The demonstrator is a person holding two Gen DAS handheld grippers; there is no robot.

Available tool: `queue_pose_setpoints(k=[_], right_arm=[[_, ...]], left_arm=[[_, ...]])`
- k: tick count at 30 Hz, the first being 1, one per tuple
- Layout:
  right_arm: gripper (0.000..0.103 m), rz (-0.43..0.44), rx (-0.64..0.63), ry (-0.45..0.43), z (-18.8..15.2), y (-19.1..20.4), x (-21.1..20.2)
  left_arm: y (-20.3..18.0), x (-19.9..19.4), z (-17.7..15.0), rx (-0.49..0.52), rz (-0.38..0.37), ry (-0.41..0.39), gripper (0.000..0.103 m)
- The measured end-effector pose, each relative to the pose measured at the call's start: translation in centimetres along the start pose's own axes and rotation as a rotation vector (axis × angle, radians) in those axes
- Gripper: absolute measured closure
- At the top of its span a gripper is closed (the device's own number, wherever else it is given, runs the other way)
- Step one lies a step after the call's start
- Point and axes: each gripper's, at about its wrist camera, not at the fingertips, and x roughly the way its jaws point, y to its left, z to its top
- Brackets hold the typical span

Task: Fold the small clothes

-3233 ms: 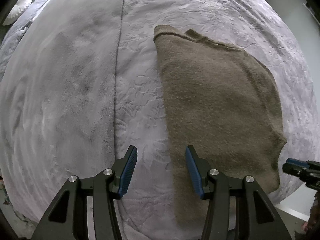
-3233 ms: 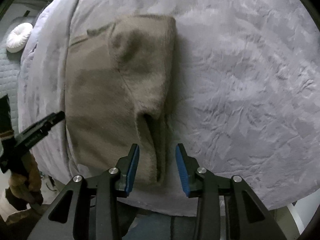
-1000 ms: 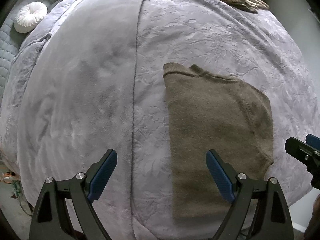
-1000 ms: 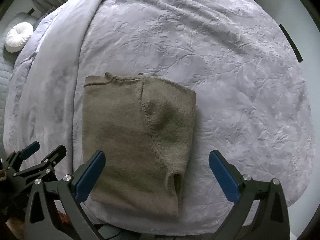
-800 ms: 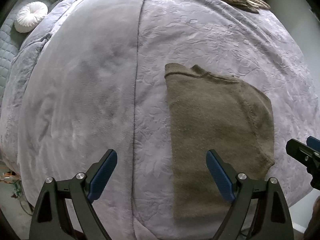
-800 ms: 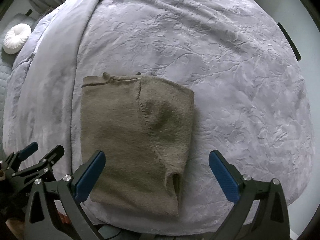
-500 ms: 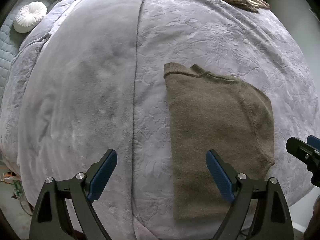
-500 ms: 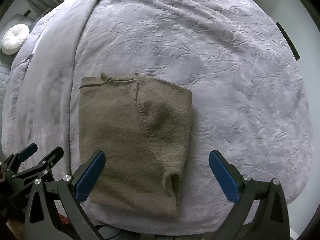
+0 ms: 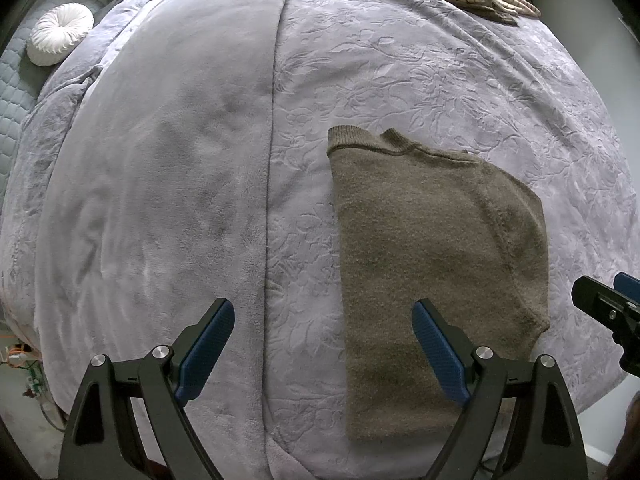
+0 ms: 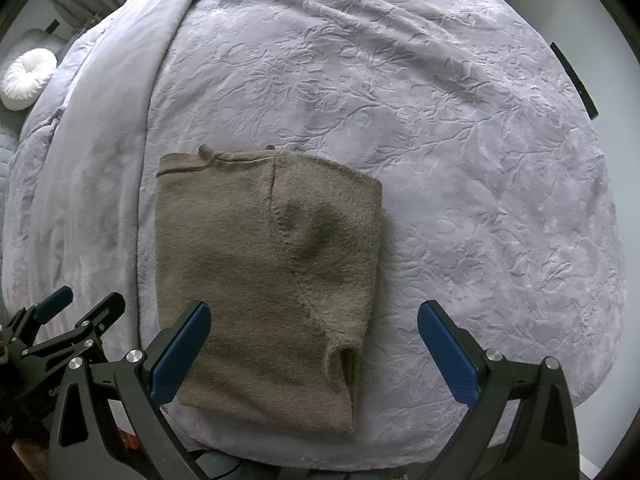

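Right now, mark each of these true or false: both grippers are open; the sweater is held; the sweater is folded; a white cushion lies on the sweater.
1. Both grippers are open: true. The left gripper and right gripper have their jaws spread wide.
2. The sweater is held: false. It lies free on the blanket; no pad touches it.
3. The sweater is folded: true.
4. A white cushion lies on the sweater: false. It sits far off, at the bed's far left edge.

Both grippers, left gripper (image 9: 322, 350) and right gripper (image 10: 314, 354), have risen off the sweater (image 10: 266, 276) (fingers spread wide).
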Motion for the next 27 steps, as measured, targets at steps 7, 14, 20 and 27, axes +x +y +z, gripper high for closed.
queue_pose_setpoints(k=[7,14,20,27], right_arm=[[0.0,-0.006,-0.001,-0.002,-0.04,-0.01,-0.02],[0.0,-0.009,-0.002,-0.002,0.06,0.03,-0.05],[0.0,-0.018,-0.004,-0.006,0.06,-0.24,-0.06],[0.0,-0.019,-0.006,-0.005,0.15,-0.18,-0.04]], left_arm=[[-0.13,0.0,-0.09,-0.001,0.0,-0.001,0.012],[-0.12,-0.01,-0.08,0.0,0.0,-0.001,0.012],[-0.12,0.02,-0.03,-0.001,0.0,-0.001,0.012],[-0.18,0.1,-0.14,-0.001,0.0,-0.001,0.012]])
